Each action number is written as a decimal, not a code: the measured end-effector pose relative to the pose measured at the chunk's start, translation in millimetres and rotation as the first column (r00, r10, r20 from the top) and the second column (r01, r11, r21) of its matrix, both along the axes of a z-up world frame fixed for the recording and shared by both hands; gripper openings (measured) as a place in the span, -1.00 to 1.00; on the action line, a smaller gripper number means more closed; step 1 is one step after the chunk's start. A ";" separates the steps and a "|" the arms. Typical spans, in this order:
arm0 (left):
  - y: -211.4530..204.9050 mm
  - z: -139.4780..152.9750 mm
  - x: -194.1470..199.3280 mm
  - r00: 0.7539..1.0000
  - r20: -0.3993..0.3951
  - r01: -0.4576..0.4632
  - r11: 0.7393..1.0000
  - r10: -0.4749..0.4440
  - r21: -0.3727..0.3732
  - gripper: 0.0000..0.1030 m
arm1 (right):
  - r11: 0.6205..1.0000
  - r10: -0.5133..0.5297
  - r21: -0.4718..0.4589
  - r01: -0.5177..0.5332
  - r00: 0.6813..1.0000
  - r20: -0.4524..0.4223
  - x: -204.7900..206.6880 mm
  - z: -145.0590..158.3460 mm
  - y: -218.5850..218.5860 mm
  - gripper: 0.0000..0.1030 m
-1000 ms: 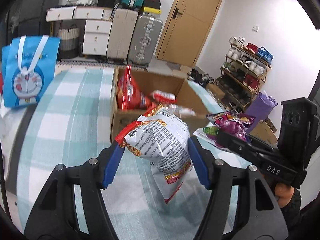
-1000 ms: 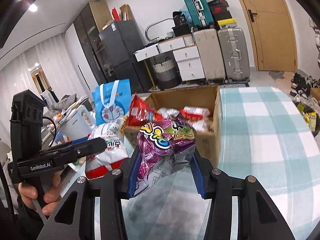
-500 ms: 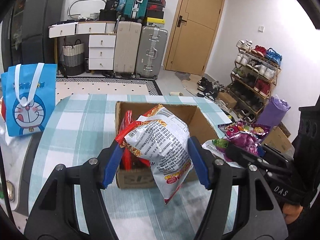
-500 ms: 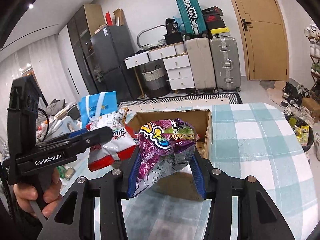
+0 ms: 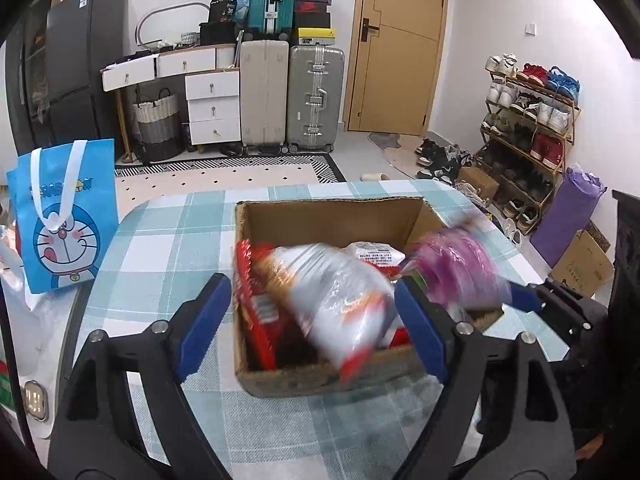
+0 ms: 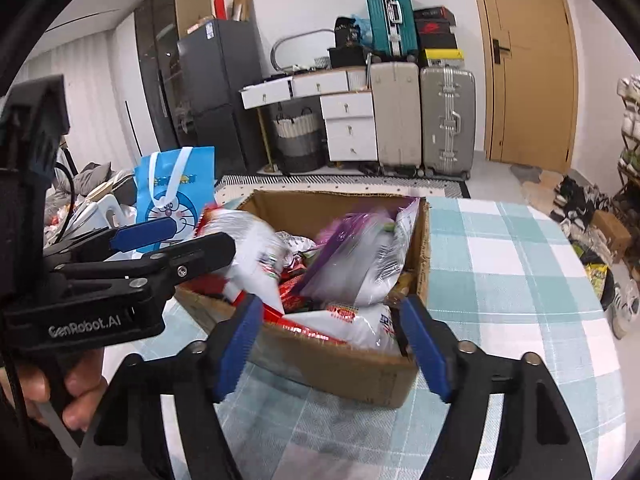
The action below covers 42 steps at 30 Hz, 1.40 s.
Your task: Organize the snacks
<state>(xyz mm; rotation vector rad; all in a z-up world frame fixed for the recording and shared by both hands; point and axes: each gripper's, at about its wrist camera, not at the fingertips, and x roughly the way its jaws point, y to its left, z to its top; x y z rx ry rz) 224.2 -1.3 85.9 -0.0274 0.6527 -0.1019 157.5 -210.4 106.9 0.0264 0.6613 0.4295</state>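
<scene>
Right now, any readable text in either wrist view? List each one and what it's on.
"GenRobot.AI": on the body of the left tongs.
"36": on a black item on top of the white drawers.
Blue cartoon bag: yellow lettering partly behind the strap, not fully legible.
Snack packs in the cardboard box: print blurred or too small to read.
</scene>
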 end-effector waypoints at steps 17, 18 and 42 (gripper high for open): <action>35.8 -20.4 -103.8 0.994 0.100 -0.050 0.999 0.052 -0.022 0.99 | 0.994 -0.042 0.105 0.033 0.995 0.089 -69.4 -10.8 -41.3 0.99; 36.3 -21.2 -107.1 0.993 0.104 -0.054 0.998 0.056 -0.021 0.99 | 0.994 -0.044 0.109 0.034 0.994 0.097 -73.2 -11.8 -41.8 0.99; 26.4 -61.0 -129.1 0.976 0.207 -0.076 0.997 0.071 0.013 0.99 | 0.990 -0.084 0.126 0.057 0.972 0.220 -100.8 -25.4 -46.3 0.99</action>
